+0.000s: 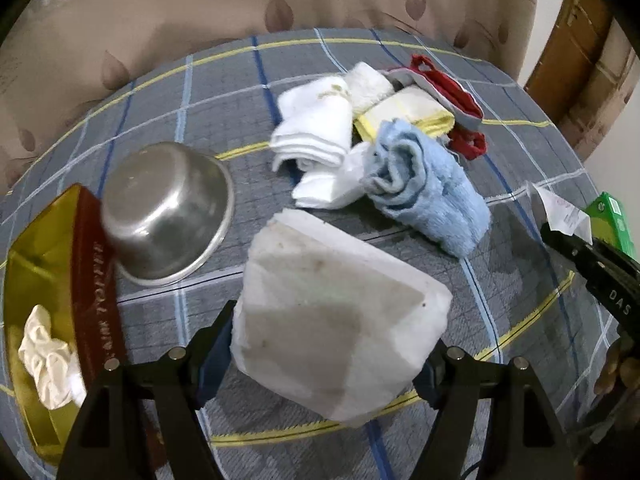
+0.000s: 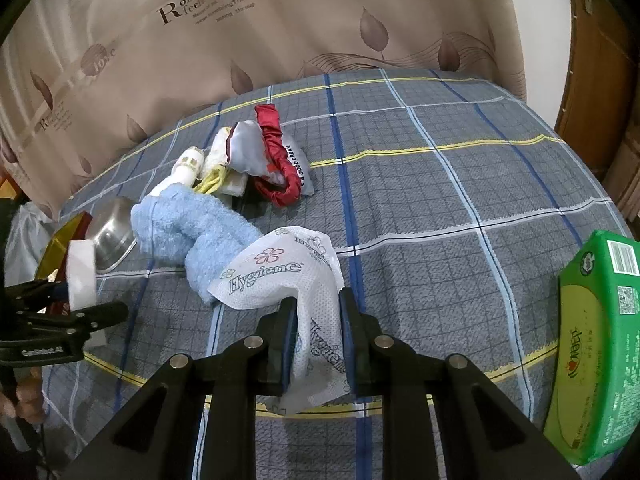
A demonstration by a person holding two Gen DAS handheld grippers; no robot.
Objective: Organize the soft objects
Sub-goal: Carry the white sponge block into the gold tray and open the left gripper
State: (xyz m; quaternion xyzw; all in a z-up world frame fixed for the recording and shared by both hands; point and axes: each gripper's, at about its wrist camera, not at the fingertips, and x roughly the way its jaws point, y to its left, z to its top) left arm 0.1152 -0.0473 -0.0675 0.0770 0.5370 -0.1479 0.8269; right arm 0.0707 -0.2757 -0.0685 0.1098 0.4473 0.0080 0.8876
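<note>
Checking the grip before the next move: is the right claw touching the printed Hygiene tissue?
Touching. The right wrist view shows the right claw shut on the Hygiene tissue, both pads pressing its bunched lower part.

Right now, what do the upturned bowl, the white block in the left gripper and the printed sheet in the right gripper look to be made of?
Bowl: metal, probably stainless steel; brushed grey sheen with soft reflections.
White block in the left gripper: likely foam or sponge; matte, slightly stained, thick slab edges.
Printed sheet in the right gripper: thin embossed tissue or nonwoven; dotted texture, limp folds, "Hygiene" print.
</note>
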